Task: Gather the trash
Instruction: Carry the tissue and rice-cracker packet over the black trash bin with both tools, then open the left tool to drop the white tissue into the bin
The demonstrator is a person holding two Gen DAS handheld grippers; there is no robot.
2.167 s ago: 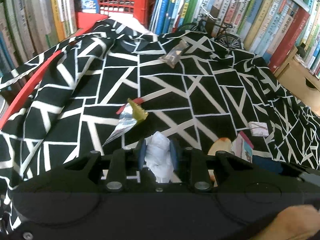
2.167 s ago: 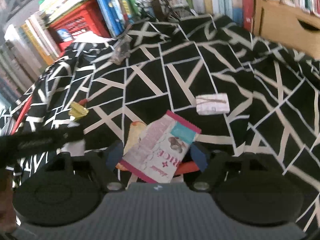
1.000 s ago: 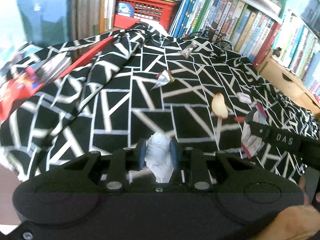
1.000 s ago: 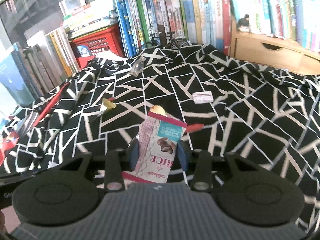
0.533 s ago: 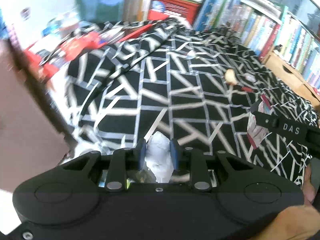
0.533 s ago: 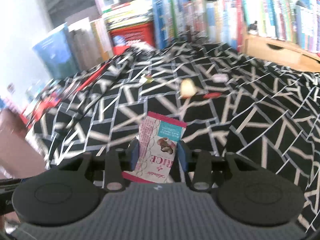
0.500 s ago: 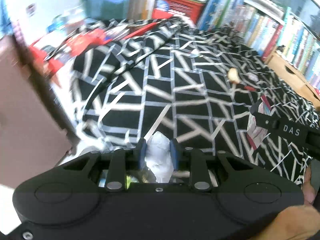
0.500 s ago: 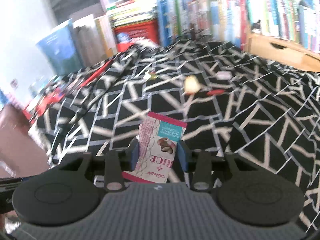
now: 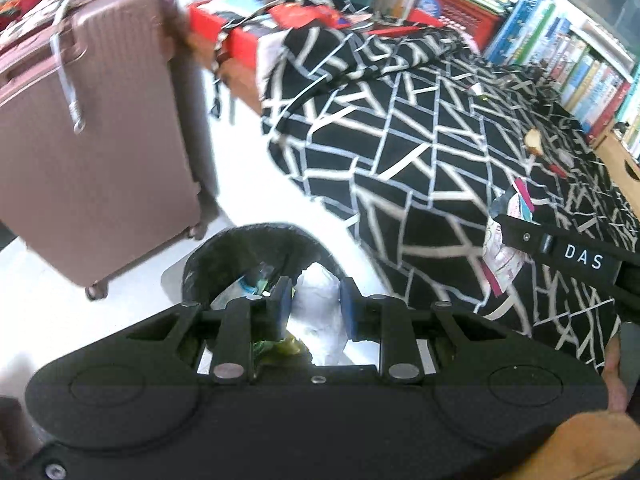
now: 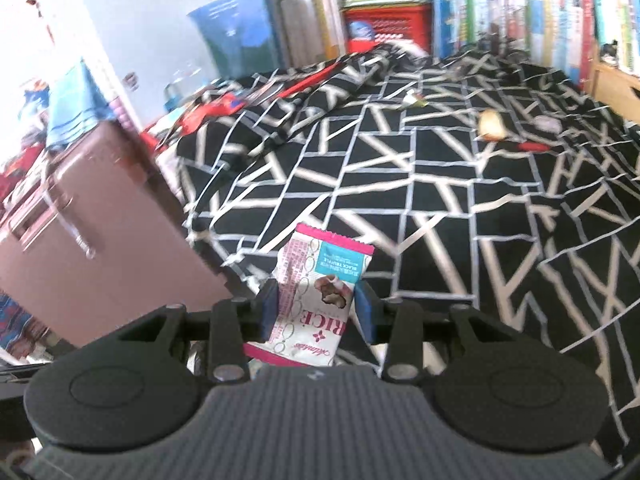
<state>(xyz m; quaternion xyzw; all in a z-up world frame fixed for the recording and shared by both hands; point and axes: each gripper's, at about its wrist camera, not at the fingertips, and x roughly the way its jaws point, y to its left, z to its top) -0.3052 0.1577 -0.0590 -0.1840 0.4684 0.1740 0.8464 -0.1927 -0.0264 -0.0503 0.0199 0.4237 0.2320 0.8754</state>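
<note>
My left gripper (image 9: 315, 305) is shut on a crumpled white tissue (image 9: 320, 300) and hangs over a black-lined trash bin (image 9: 240, 248) on the white floor, which holds several wrappers. My right gripper (image 10: 316, 309) is shut on a pink and white snack wrapper (image 10: 318, 292), over the edge of the black and white patterned bed cover (image 10: 440, 184). That wrapper (image 9: 505, 236) and the right gripper's arm also show at the right of the left wrist view. More litter lies on the cover: an orange-and-white piece (image 10: 491, 125), a red strip (image 10: 530, 146), a small wrapper (image 10: 412, 100).
A pink suitcase (image 9: 88, 128) stands on the floor left of the bin. Bookshelves (image 10: 500, 4) and a red crate (image 10: 384, 24) line the far side of the bed. A wooden box (image 10: 616, 84) sits at the right. A hand (image 9: 612, 384) grips the right gripper.
Both grippers have swung left off the bed, each keeping its piece. The suitcase, floor and trash bin have come into view, and the left gripper is now above the bin.
</note>
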